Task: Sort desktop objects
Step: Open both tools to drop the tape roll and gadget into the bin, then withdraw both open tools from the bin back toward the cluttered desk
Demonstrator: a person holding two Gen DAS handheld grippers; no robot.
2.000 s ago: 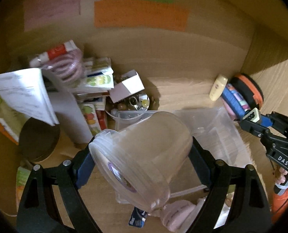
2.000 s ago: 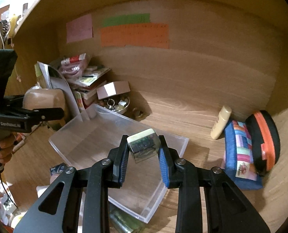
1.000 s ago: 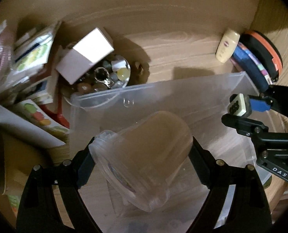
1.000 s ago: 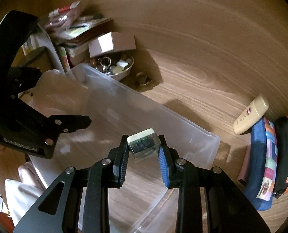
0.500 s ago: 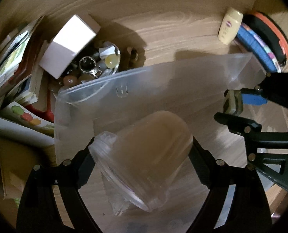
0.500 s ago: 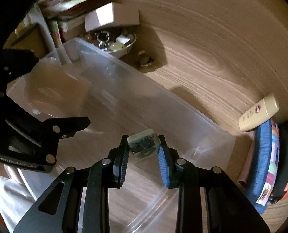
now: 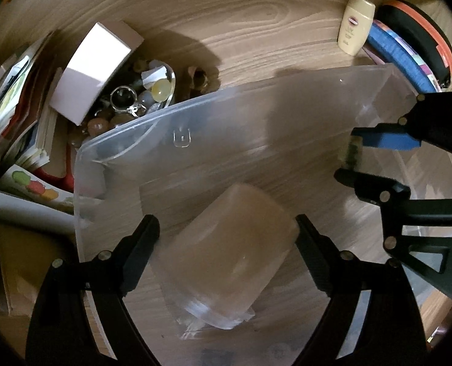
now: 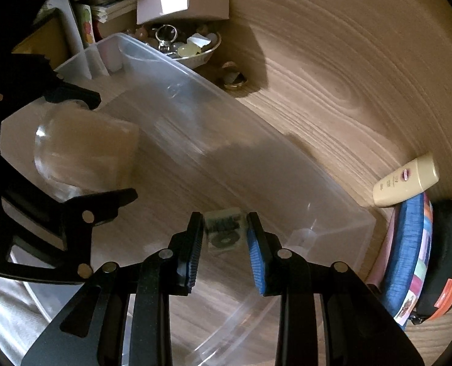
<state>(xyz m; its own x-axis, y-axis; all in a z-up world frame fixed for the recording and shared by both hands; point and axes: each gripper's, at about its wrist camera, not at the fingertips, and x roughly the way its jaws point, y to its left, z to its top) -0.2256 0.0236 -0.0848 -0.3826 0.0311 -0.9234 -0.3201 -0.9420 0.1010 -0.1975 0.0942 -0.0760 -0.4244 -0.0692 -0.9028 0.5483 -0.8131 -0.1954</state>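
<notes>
Jar (image 7: 226, 253) lies tilted in left claw (image 7: 227, 228), mouth toward camera.

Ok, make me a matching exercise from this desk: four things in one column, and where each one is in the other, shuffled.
Things:
1. clear jar
2. small tile
3. cream tube
4. white box

Places:
A. on the bowl of trinkets
B. between the right gripper's opening jaws
C. between the left gripper's fingers, over the clear bin
D. beside the blue pouch

Pairs: 1-C, 2-B, 3-D, 4-A

Dim warm light, hard shadows, fisheye-warped dark edges, slight blur.
</notes>
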